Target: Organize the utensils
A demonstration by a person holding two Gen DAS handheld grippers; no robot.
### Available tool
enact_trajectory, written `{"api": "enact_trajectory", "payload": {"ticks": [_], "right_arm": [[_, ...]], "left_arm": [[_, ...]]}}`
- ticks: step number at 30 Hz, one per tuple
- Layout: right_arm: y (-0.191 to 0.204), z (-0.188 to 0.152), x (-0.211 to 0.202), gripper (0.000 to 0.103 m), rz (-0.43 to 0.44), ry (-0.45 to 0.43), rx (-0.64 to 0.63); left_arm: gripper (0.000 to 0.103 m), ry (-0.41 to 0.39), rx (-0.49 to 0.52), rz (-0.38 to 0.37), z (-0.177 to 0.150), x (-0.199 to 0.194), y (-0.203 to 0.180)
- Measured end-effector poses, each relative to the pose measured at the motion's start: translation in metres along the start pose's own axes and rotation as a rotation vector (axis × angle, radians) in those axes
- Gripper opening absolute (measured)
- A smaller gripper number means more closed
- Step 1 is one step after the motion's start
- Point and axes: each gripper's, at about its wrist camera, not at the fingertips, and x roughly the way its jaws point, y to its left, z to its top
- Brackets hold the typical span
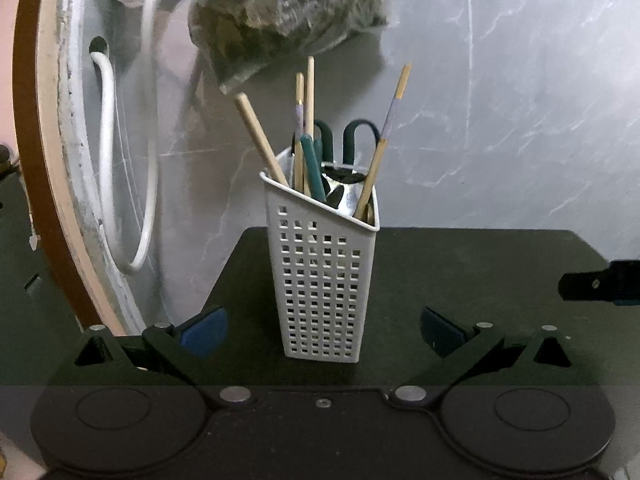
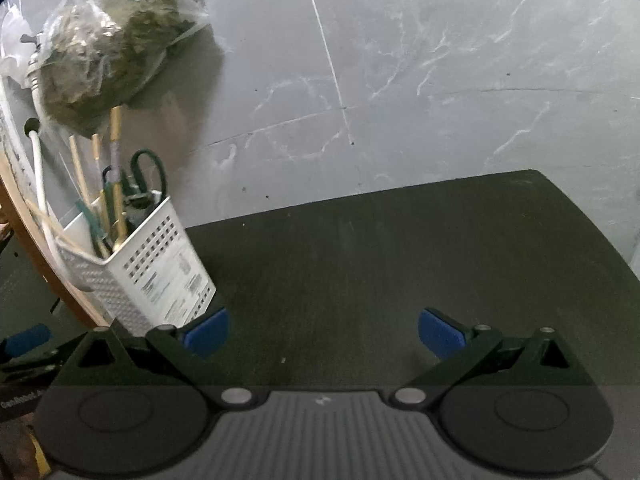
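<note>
Fingers of the left gripper [image 1: 324, 330] stand spread as wide as they go, blue pads facing inward, with the white utensil holder [image 1: 324, 280] standing between them but touched by neither pad. The holder is a tall plastic caddy with a grid of small square holes in its walls and a slanted rim; it stands upright on the dark matte worktop [image 1: 480, 280], close to the worktop's left edge and a little in from its far edge. Out of it rise several slim wooden chopsticks [image 1: 260, 140], two with a pale lilac band, a dark green handle, and the green loops of scissors [image 1: 360, 136]; something shiny lies deeper inside, too hidden to name. The right gripper [image 2: 324, 334] is likewise wide open and holds nothing, its textured blue pads over bare worktop, with the holder just beyond its left finger. A printed label covers that side of the holder. Behind hangs a crinkled clear plastic bag [image 1: 288, 12] of greenish-brown matter against a grey marbled wall [image 1: 520, 100], beside a white hose [image 1: 108, 140].
</note>
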Motion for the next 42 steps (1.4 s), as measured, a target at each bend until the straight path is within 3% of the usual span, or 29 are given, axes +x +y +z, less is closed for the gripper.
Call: {"api": "enact_trajectory", "payload": {"ticks": [10,16,25,42], "right_arm": [[0.044,-0.061,-0.092,0.103,-0.081,-0.082,0.02],[0.054,-0.088,-0.128,0.103,-0.103,-0.072,0.02],[0.051,-0.095,-0.146,0.103,-0.114,-0.07,0.004],[0.014,-0.091,-0.158,0.103,-0.07,-0.036,-0.034]], "left_arm": [[0.102,-0.045,0.002,-0.058,-0.026,-0.081,0.037],[0.102,-0.054,0.026,-0.103,-0.042,-0.114,0.046],[0.102,-0.045,0.001,-0.073,-0.049,-0.131,0.045],[0.102,-0.022,-0.022,-0.008,-0.057,-0.147,0.009]]}}
